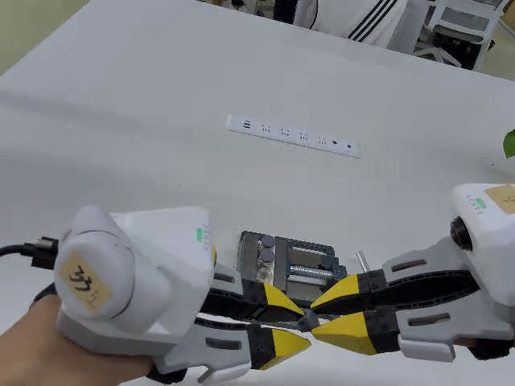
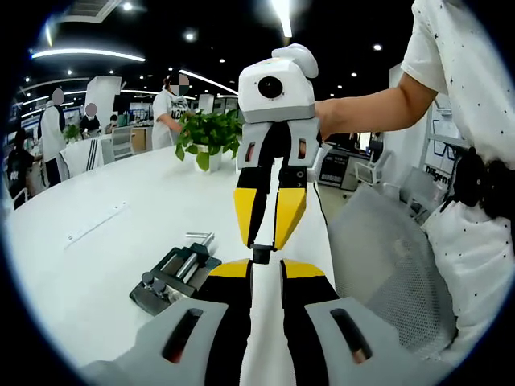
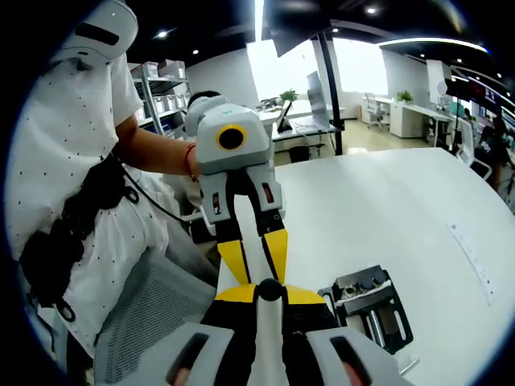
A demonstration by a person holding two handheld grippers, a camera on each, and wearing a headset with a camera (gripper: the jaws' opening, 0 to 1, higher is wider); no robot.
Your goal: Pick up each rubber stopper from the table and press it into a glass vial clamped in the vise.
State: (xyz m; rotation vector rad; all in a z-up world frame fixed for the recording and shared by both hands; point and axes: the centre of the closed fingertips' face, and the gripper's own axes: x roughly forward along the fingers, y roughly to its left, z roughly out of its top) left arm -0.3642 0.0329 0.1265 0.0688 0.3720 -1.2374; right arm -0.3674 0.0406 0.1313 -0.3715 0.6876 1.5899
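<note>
1. The white tabletop (image 1: pixel 161 96) carries a dark vise (image 1: pixel 287 262) just beyond the point where the two grippers' yellow tips meet.
   - From the left gripper (image 2: pixel 265 272) the vise lies low and to the left of the jaws.
   - From the right gripper (image 3: pixel 269 296) it lies low and to the right of them.
2. Two glass vials (image 1: pixel 266 250) stand upright side by side in the vise, close behind the gripper tips. Whether their mouths are already plugged I cannot tell.
3. A white power strip (image 1: pixel 292 135) lies well beyond the vise, far from both grippers. A green plant (image 2: pixel 205 133) stands on the far part of the tabletop, and a grey mesh chair (image 2: pixel 386 265) sits off the tabletop's edge by the person.
4. Nothing lies between the grippers and the vise. Each gripper's tips stand directly in front of the other's.
5. The small dark rubber stopper (image 2: pixel 260 253) is off the tabletop, in the air at the meeting point. It is pinched between the right gripper's jaws, which are drawn narrow on it.
6. The left gripper's jaws stand slightly apart, a little wider than the stopper. Their tips are right at it, but whether they touch it I cannot tell.
7. The grippers point at each other nose to nose, roughly level above the tabletop. The left hand (image 1: pixel 40 354) grasps the left gripper's body from below, and the right hand (image 2: pixel 328 121) holds the right gripper from behind with the forearm extended.
</note>
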